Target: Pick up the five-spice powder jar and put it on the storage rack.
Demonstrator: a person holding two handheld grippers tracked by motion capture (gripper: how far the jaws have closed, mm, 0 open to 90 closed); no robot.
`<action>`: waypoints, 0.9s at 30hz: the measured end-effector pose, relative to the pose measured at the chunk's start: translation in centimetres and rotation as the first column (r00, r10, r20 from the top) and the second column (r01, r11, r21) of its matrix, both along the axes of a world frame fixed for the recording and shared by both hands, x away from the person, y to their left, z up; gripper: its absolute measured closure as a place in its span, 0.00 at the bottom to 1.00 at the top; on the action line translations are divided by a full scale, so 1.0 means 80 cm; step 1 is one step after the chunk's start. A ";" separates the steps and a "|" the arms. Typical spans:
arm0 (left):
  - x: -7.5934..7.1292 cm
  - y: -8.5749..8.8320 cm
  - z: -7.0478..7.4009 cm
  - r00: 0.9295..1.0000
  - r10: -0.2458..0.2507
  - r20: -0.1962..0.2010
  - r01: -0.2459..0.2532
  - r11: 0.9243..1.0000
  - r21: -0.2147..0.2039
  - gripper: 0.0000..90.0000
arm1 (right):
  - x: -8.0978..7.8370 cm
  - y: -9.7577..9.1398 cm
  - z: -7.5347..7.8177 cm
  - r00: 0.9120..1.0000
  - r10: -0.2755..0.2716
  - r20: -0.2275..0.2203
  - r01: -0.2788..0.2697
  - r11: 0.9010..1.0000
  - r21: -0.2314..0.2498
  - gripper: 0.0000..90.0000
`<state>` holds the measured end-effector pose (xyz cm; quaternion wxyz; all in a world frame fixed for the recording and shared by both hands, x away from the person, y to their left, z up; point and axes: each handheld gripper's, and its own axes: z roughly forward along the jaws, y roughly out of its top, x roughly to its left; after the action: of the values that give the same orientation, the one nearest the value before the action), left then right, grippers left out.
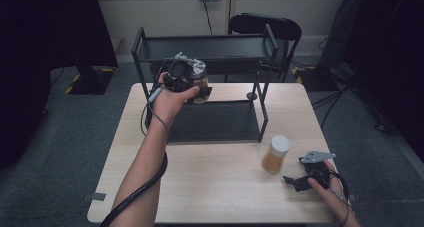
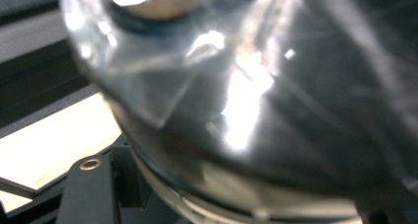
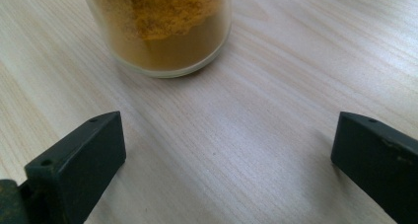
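- Your left tool (image 1: 196, 83) is clamped on a glass jar (image 1: 199, 77) with a silvery lid, and it holds the jar in the air over the left end of the black two-tier rack (image 1: 210, 47), between its upper and lower shelf.
- In the left gripper view the jar (image 2: 256, 95) sits right against the lens, a blurred glassy surface with bright glints; the pale surface (image 2: 54, 140) and a black rack bar show below it.
- The jar's filling looks brownish from above; you cannot tell more at that size.
- Your right tool (image 1: 295, 179) rests low over the surface (image 1: 220, 187) near its right front corner, jaws set wide apart with nothing between them.
- A second jar (image 1: 276, 154), white-lidded and holding orange-yellow powder, stands upright on the surface just beyond that tool, apart from it.
- In the right gripper view that jar (image 3: 162, 31) stands ahead of the gap between the jaws, untouched.
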<state>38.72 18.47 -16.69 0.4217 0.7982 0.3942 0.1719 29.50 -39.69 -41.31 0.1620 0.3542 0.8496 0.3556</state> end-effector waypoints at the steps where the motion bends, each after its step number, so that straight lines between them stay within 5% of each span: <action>1: 0.000 0.000 0.003 1.000 0.000 0.000 0.000 1.000 -0.003 0.34 | 0.000 0.000 0.000 1.000 0.000 0.000 0.000 1.000 0.000 0.00; 27: 0.013 -0.005 0.069 1.000 -0.004 0.003 0.004 1.000 0.007 0.34 | 0.000 0.000 0.000 1.000 0.001 0.000 -0.001 1.000 0.000 0.00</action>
<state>39.78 18.11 -11.21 0.4200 0.8002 0.3913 0.1738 29.51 -39.70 -41.30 0.1619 0.3539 0.8498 0.3554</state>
